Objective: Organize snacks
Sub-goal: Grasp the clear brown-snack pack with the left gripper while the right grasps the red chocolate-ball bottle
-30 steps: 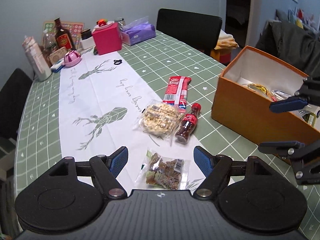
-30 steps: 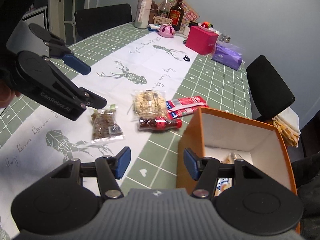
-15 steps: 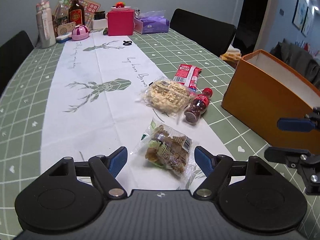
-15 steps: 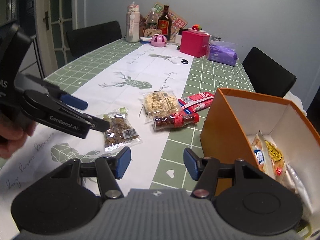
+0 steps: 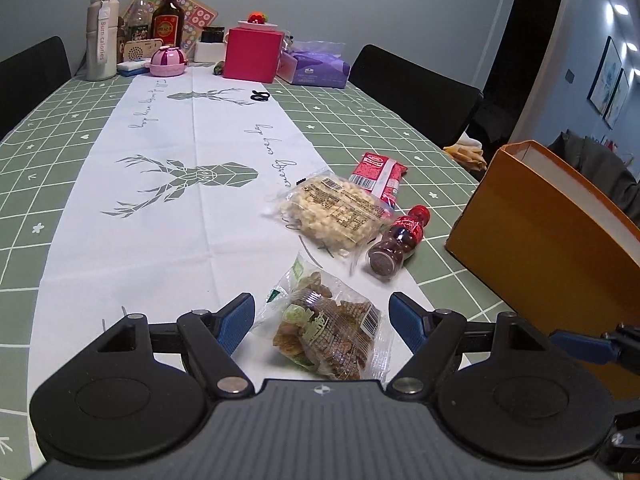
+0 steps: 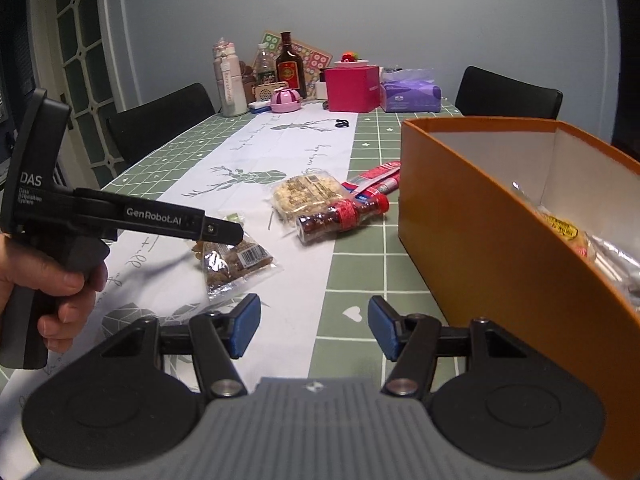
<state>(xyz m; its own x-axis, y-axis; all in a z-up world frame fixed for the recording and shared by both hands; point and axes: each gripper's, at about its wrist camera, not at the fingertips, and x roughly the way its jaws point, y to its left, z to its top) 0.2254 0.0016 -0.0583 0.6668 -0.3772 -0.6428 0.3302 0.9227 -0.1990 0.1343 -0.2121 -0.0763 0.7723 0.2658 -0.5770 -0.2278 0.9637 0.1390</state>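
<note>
A clear bag of brown snacks (image 5: 326, 330) lies on the white runner between the open jaws of my left gripper (image 5: 322, 322); the pads stand apart from it. In the right wrist view the same bag (image 6: 236, 262) sits under the left gripper's fingers (image 6: 224, 232). Beyond it lie a bag of pale puffed snack (image 5: 336, 210), a small red-capped bottle (image 5: 396, 242) on its side and a red packet (image 5: 378, 176). My right gripper (image 6: 314, 328) is open over bare tablecloth, left of the orange box (image 6: 492, 236), which holds several packets.
At the table's far end stand a pink box (image 5: 251, 54), a purple tissue pack (image 5: 316, 68), bottles (image 5: 168, 20) and a pink pot (image 5: 168, 62). Black chairs (image 5: 412, 92) flank the table. A hand (image 6: 52, 284) holds the left gripper's handle.
Both grippers came down toward the table and rolled level. The left gripper's jaws now straddle the brown snack bag. The orange box looks closer to the right gripper.
</note>
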